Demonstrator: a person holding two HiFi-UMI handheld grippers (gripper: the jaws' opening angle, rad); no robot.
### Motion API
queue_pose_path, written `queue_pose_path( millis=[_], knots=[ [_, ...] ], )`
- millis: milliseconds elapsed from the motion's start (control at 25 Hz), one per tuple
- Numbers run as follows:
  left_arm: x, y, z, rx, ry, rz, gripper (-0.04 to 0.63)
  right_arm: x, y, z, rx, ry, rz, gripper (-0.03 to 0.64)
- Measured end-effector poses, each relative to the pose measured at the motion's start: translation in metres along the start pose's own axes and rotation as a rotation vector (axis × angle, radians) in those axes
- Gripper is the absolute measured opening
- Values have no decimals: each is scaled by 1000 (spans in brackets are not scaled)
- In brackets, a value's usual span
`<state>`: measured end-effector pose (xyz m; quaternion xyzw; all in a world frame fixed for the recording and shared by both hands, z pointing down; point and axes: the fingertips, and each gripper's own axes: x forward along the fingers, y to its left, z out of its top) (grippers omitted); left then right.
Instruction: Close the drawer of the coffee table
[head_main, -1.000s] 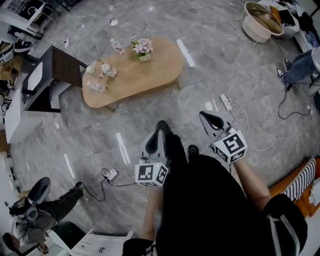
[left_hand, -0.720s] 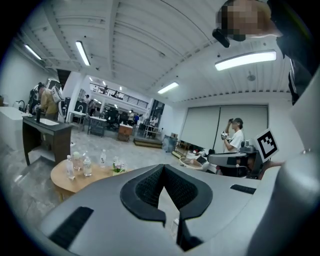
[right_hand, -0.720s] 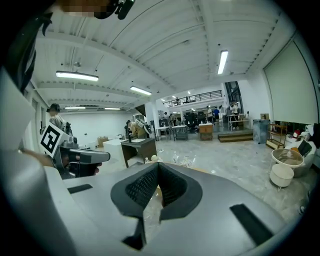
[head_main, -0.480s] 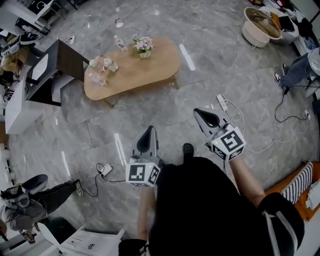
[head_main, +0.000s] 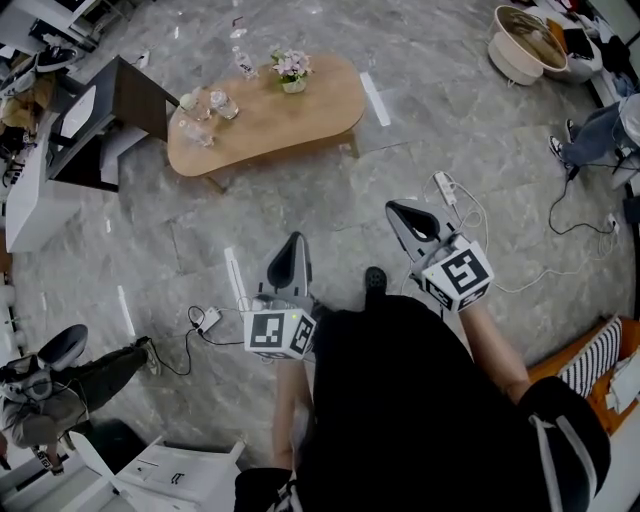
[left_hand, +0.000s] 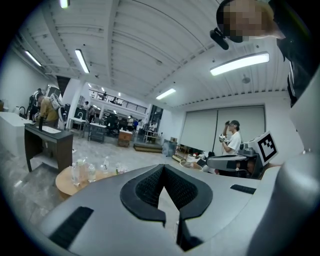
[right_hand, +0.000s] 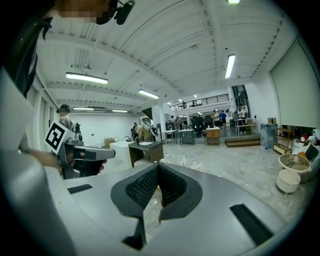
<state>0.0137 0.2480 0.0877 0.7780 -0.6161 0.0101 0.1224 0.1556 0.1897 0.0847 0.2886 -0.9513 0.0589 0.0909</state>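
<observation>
Bare floor is open between the left hand-held gripper, the right hand-held gripper and the worktop. Bottles crowd the worktop's left end and a flower pot sits at its far edge; the right half is bare. A dark desk stands just beside that left end. On the floor, one power strip with cable lies left of the left hand-held gripper, and another power strip lies near the right one.

1. My left gripper has its jaws pressed together, with nothing between them.
2. Far left, the coffee table carries bottles.
3. My right gripper shows at right.
</observation>
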Motion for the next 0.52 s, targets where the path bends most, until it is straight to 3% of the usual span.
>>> queue_pose_path(
  millis=[520],
  knots=[
    [-3, -3, 1, 7, -3, -12, 12, -7, 4, 2, -21, -1, -8, 12]
  ],
)
